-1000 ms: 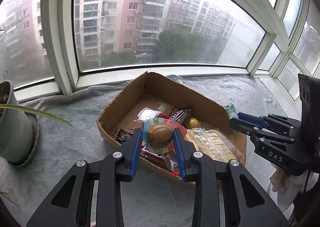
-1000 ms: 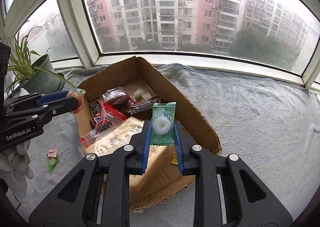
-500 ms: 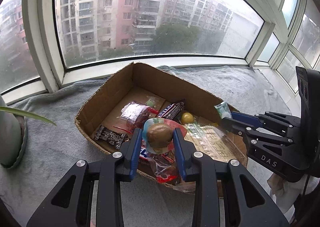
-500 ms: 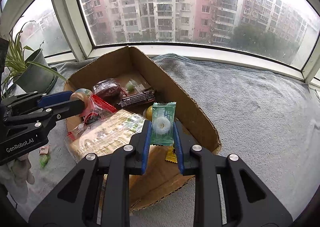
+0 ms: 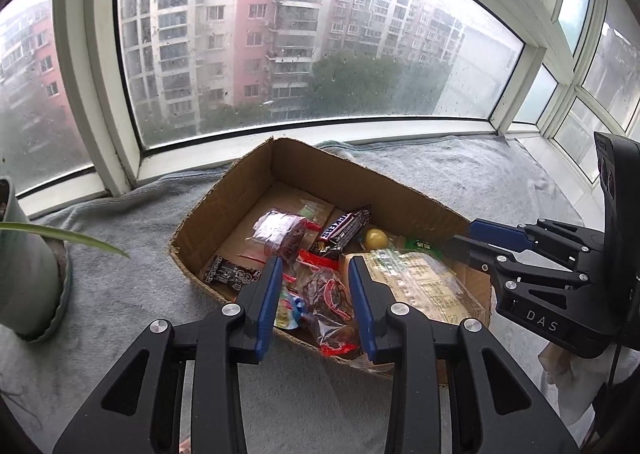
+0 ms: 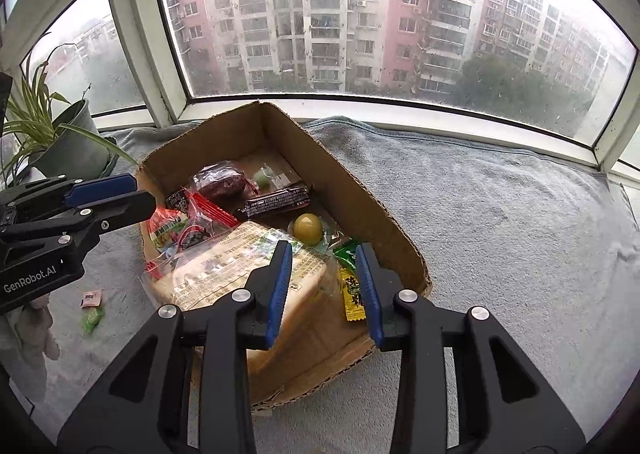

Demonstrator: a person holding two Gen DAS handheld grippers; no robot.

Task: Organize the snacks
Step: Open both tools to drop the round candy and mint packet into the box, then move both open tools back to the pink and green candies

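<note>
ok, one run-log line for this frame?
left gripper: open, empty | right gripper: just opened, empty | both over cardboard box | green candy packet: in box

Bay window, grey daylight, apartment blocks outside, grey blanket, potted plant

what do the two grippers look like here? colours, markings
Both: black skeletal plastic bodies with cut-outs, silver screws, blue pads on the fingers. Left gripper reads "GenRobot.AI" on its side; right gripper reads "DAS", with a thin black cable beside it. White gloves on both hands.
</note>
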